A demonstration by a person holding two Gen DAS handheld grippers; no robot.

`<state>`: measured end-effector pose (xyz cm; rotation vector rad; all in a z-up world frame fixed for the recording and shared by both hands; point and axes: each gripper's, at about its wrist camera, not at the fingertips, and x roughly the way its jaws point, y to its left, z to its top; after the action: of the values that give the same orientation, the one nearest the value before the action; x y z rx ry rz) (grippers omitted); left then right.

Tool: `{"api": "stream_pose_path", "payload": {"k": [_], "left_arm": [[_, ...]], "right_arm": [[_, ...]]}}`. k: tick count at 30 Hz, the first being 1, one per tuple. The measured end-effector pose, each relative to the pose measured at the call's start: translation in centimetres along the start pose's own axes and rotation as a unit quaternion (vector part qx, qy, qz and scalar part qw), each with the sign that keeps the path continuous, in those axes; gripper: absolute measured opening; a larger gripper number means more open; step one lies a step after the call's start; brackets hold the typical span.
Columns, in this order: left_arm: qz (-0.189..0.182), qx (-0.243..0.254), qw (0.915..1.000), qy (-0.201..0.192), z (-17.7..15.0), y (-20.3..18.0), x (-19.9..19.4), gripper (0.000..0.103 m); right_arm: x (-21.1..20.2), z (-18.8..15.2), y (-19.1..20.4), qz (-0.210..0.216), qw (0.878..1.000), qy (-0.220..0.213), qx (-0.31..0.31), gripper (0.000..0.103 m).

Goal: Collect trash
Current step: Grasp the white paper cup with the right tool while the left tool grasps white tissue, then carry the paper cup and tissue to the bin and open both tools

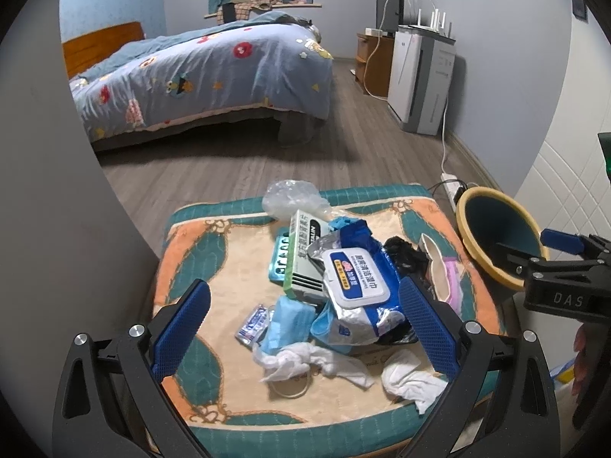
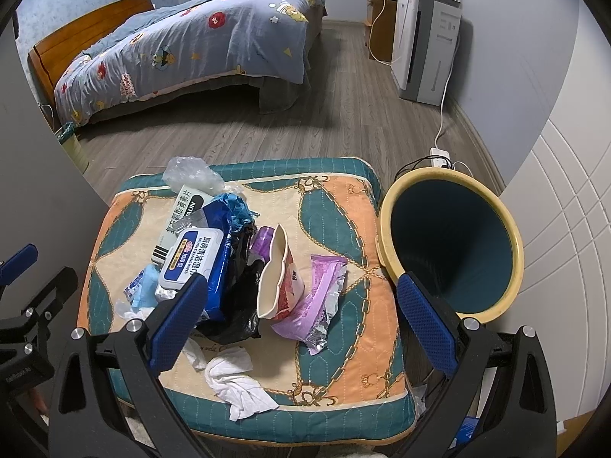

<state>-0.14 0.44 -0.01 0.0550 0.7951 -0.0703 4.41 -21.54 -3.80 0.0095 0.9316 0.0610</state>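
A heap of trash lies on a patterned cushion (image 1: 229, 267) (image 2: 336, 206): a blue wet-wipe pack (image 1: 359, 286) (image 2: 198, 255), a green box (image 1: 301, 252), a clear plastic bag (image 1: 294, 198), a black bag (image 2: 236, 313), a cream snack pouch (image 2: 277, 271), a purple wrapper (image 2: 317, 297) and white tissues (image 1: 328, 362) (image 2: 236, 381). My left gripper (image 1: 305, 332) hangs open above the near part of the heap. My right gripper (image 2: 301, 328) is open too, its blue pads on either side of the pouch and wrapper. A yellow-rimmed bin (image 2: 450, 240) (image 1: 496, 229) stands right of the cushion.
A bed (image 1: 198, 76) with a blue quilt fills the far left. A white appliance (image 1: 420, 76) and a power strip (image 2: 439, 152) with cables sit along the right wall. Grey wooden floor lies between the bed and the cushion.
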Motion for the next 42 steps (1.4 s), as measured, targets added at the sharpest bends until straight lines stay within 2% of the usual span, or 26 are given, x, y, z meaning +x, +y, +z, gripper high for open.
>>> {"api": "stream_pose_path", "payload": {"k": [2, 6, 9, 11, 14, 18, 21, 23, 25, 26, 28, 30, 32, 33, 36, 39, 42], "left_arm": [[0.017, 0.003, 0.9998, -0.002, 0.1, 0.1, 0.0, 0.098], [0.005, -0.009, 0.9998, 0.017, -0.1, 0.8, 0.7, 0.098], [0.008, 0.001, 0.9994, 0.033, -0.6, 0.7, 1.6, 0.098], [0.015, 0.010, 0.9987, 0.048, -0.9, 0.6, 2.4, 0.098], [0.033, 0.014, 0.9975, 0.061, -1.7, 0.8, 3.6, 0.098], [0.018, -0.004, 0.9977, 0.065, -2.2, 1.7, 4.7, 0.098], [0.008, 0.003, 0.9968, 0.079, -2.9, 1.9, 5.7, 0.096], [0.007, 0.014, 0.9956, 0.093, -3.5, 1.7, 6.4, 0.095], [0.002, 0.025, 0.9933, 0.113, -4.5, 1.5, 7.5, 0.092], [0.001, 0.029, 0.9919, 0.124, -4.9, 1.3, 8.1, 0.089], [0.000, 0.034, 0.9880, 0.151, -6.0, 1.2, 9.4, 0.073], [-0.005, 0.039, 0.9849, 0.168, -6.8, 0.9, 10.5, 0.069], [-0.005, 0.050, 0.9813, 0.186, -7.4, 0.4, 11.5, 0.064], [-0.007, 0.053, 0.9797, 0.193, -7.6, 0.2, 11.8, 0.057], [-0.003, 0.077, 0.9727, 0.219, -8.5, -0.6, 12.4, 0.033], [-0.006, 0.077, 0.9749, 0.209, -8.2, -0.5, 11.7, 0.026], [-0.007, 0.068, 0.9786, 0.194, -7.8, -0.2, 10.5, 0.025]], "right_arm": [[0.0, 0.0, -0.1, -0.001, 1.000, -0.001, -0.001, 0.097], [-0.1, 0.2, -0.3, 0.006, 1.000, 0.001, 0.001, 0.097], [0.2, 0.5, -0.4, 0.016, 1.000, 0.005, 0.002, 0.097], [0.8, 1.0, -0.4, 0.026, 1.000, 0.009, -0.002, 0.097], [2.3, 1.8, -0.4, 0.010, 1.000, 0.016, -0.016, 0.097], [4.7, 2.1, -1.3, 0.024, 0.999, 0.043, 0.007, 0.097], [6.9, 1.9, -1.1, 0.024, 0.997, 0.067, 0.005, 0.080], [7.9, 1.7, -0.8, 0.027, 0.996, 0.083, 0.005, 0.063], [9.1, 1.4, -0.7, 0.034, 0.994, 0.104, 0.007, 0.054], [9.6, 1.3, -0.7, 0.038, 0.993, 0.112, 0.007, 0.045], [10.3, 1.3, -0.6, 0.038, 0.992, 0.122, 0.008, 0.038], [10.8, 1.2, -0.6, 0.041, 0.991, 0.130, 0.012, 0.031], [11.5, 1.0, -0.6, 0.053, 0.988, 0.146, 0.018, 0.011], [11.6, 1.0, -0.5, 0.056, 0.988, 0.146, 0.018, 0.007], [11.1, 1.4, -0.4, 0.062, 0.988, 0.140, 0.012, 0.003], [10.2, 2.4, -1.1, 0.077, 0.988, 0.130, 0.030, 0.003], [9.3, 3.2, -1.8, 0.090, 0.988, 0.118, 0.043, 0.003]]}}
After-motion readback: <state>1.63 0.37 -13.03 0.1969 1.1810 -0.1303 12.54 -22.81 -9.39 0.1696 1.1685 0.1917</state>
